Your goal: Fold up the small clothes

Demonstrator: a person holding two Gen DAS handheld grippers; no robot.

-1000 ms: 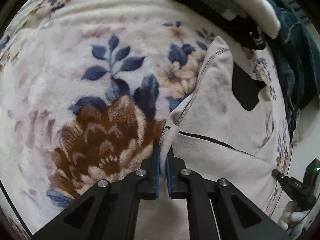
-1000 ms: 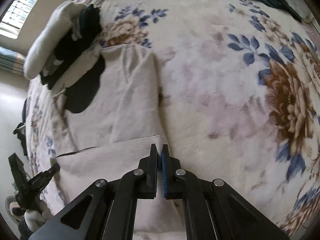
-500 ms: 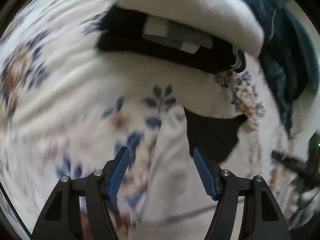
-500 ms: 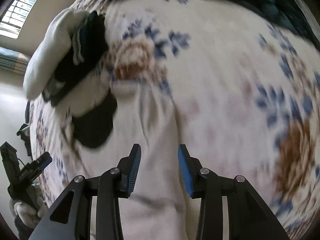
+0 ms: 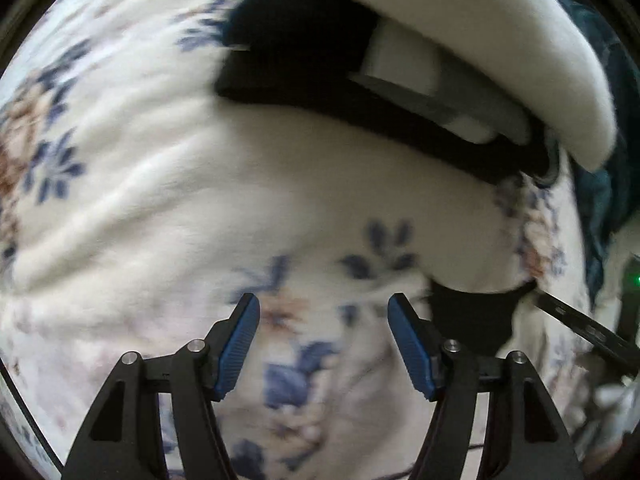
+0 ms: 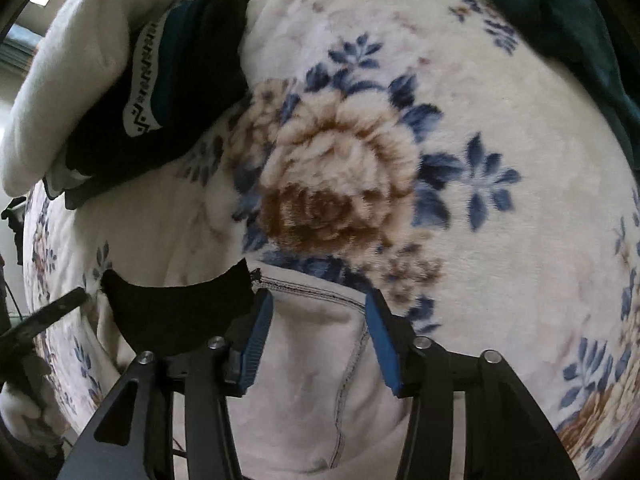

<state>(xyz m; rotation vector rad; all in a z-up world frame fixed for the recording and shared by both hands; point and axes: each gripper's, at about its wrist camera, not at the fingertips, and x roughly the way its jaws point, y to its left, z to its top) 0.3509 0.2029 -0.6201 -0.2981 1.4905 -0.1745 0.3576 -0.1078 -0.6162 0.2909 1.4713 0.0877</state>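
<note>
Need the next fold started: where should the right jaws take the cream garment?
Probably the stitched top edge of the cream garment, next to its black collar patch. It lies flat just ahead of the open right gripper; come straight forward and down.

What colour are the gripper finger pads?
Blue pads, clearest in the right wrist view.
</note>
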